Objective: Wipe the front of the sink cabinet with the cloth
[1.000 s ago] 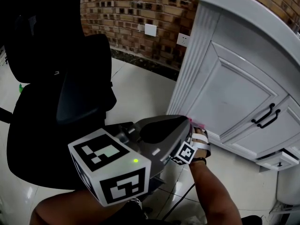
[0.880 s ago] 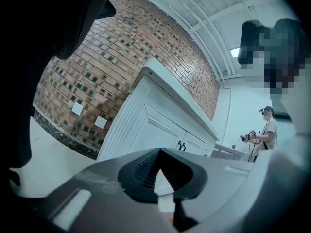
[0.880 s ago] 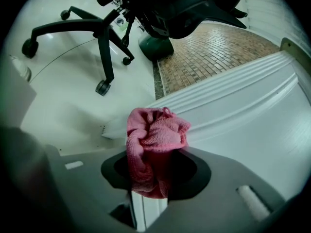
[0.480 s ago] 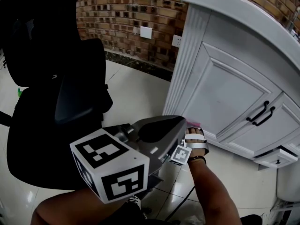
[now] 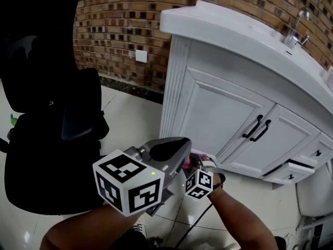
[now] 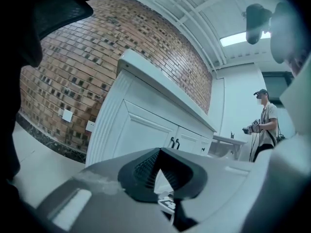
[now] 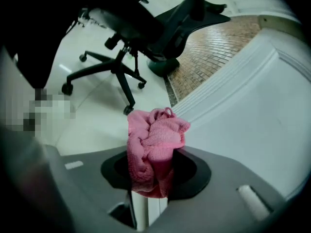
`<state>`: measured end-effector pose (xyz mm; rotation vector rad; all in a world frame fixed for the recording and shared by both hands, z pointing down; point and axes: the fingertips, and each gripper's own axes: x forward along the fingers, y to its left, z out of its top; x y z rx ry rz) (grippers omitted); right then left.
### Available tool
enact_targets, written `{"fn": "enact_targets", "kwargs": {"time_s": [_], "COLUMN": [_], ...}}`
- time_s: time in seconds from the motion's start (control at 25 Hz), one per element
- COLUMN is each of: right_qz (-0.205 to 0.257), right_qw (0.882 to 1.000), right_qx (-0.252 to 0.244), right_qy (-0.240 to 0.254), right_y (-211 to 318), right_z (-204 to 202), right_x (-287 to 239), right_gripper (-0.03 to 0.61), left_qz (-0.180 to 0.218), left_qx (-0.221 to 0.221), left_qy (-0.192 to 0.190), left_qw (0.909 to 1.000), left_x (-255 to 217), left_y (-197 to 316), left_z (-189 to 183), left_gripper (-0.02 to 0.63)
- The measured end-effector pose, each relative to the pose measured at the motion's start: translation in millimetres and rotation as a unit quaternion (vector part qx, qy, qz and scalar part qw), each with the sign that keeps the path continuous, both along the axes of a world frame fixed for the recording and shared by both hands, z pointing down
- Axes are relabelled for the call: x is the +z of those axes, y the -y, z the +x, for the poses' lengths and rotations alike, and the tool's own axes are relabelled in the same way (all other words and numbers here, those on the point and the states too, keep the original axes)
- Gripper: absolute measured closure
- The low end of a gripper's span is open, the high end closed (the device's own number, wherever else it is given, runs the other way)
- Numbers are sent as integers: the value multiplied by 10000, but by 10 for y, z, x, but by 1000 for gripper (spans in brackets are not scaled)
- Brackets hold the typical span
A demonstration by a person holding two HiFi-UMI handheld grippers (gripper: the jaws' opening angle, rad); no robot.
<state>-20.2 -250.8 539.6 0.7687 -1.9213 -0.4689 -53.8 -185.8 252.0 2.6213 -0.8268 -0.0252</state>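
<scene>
Fingers point(image 7: 192, 173) of the right gripper point(image 7: 155, 166) pinch a crumpled pink terry cloth point(image 7: 156, 142) just beside the base of the white panelled sink cabinet point(image 5: 218, 113); contact cannot be told. Left gripper point(image 6: 160, 152): fingertips pressed together, nothing between. Beyond: black swivel office chair point(image 5: 47, 139), brown brick wall point(image 5: 119, 25).

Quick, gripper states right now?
Left gripper: shut, nothing in it.
Right gripper: shut on the cloth.
</scene>
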Motion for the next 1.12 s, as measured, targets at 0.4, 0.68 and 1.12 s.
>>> {"fn": "enact_targets", "kwargs": {"time_s": [0.4,0.68,1.12], "right_qz": [-67,93,145], "right_qw": [9504,8783,8012], "right_qx": [865,1736,2330], "right_qy": [2988,4454,5510], "right_y": [-1024,-1959,-2741], "right_z": [763,1643,2273], "right_x": [-2012,-2869,-2942], "right_gripper": [428,428,429], "left_qz": [130,698,923], "left_qx": [525,970,1111], "left_qy": [269,443,947], "left_qw": [9982,9918,9850], "left_x": [-21,-181,-81], "left_y": [-341,-901,-1244], "left_z": [499,943,1107], "left_gripper": [611,611,611]}}
